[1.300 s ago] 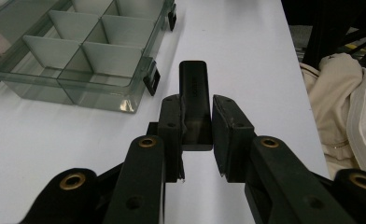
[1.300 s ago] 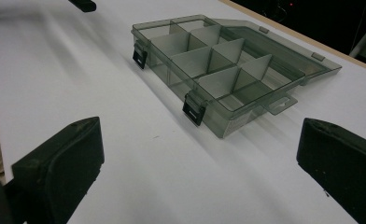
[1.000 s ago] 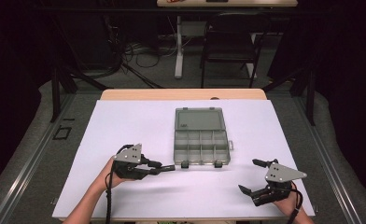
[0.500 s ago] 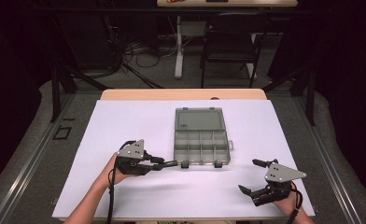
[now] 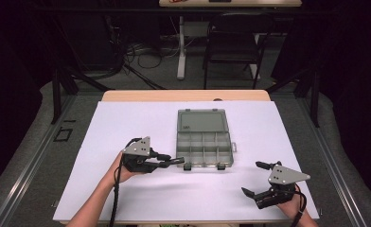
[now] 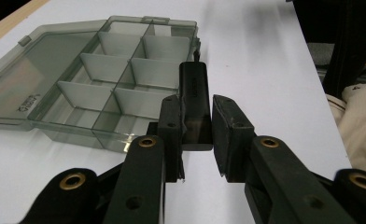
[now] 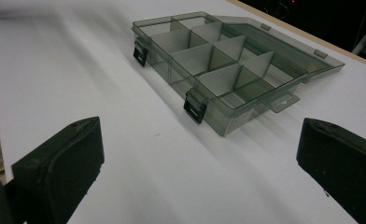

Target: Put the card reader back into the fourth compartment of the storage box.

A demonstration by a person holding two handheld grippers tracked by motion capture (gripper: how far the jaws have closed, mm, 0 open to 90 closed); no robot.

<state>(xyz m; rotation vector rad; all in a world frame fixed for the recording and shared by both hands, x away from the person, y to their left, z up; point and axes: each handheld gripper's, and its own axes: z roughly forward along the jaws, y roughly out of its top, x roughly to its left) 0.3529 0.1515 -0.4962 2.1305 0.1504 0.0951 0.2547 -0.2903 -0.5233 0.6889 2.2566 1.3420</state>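
- The open compartment box (image 5: pixel 204 142) lies mid-counter (image 5: pixel 127 118), lid folded away from the person, long axis running away from them.
- Its near-left latch (image 6: pixel 196 100) sits between the almost-closed left gripper (image 5: pixel 174 161) jaws.
- The right gripper (image 5: pixel 257 178) is wide open, empty, well apart.

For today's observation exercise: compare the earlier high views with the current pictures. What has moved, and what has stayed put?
The left gripper, shut on a small black block, has edged right toward the open compartment box, its tips now near the box's front left corner. The right gripper stays open at the table's near right; the box has not shifted.
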